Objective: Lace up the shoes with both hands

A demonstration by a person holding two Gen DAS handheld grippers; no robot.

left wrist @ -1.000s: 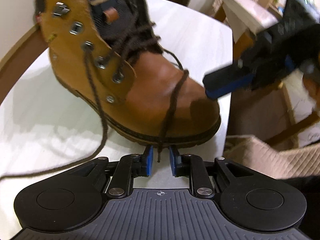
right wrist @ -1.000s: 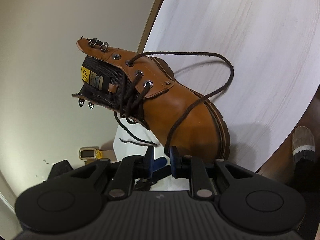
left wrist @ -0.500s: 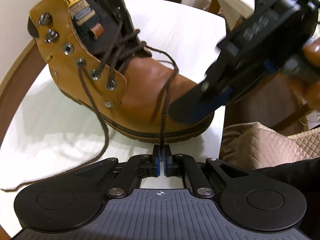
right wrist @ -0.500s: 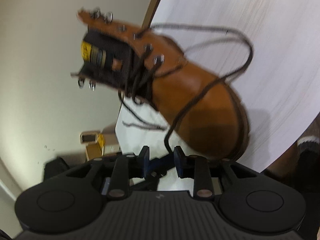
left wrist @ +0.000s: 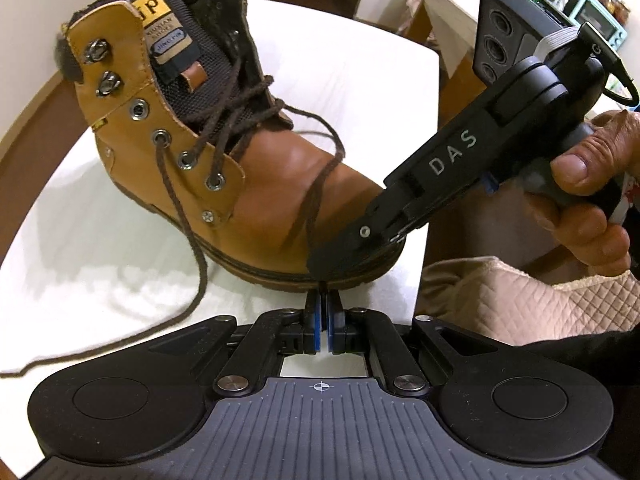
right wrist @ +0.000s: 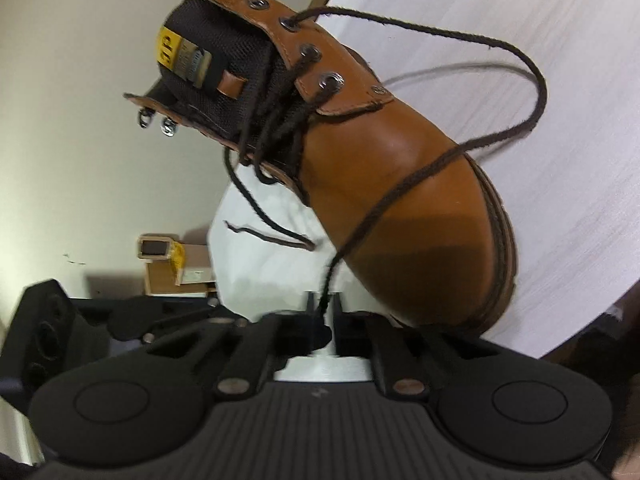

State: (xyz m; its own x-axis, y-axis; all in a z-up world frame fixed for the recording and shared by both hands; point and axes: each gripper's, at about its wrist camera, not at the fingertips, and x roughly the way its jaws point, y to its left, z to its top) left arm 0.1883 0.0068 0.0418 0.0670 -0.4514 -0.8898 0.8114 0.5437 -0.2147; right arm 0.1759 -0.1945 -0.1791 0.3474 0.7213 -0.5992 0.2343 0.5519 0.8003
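A white counter (left wrist: 100, 264) carried the tan boot (left wrist: 256, 184), toe toward the person. The left hand-held gripper (left wrist: 323, 320) was clenched on the dark lace (left wrist: 316, 204) trailing over the toe; the right hand-held gripper (right wrist: 322, 312) had just been closing, the same lace end between its jaws. This looked like a handover, calling next for threading the empty eyelet (left wrist: 138, 109). A quilted cushion (left wrist: 500, 304) crowded the edge.
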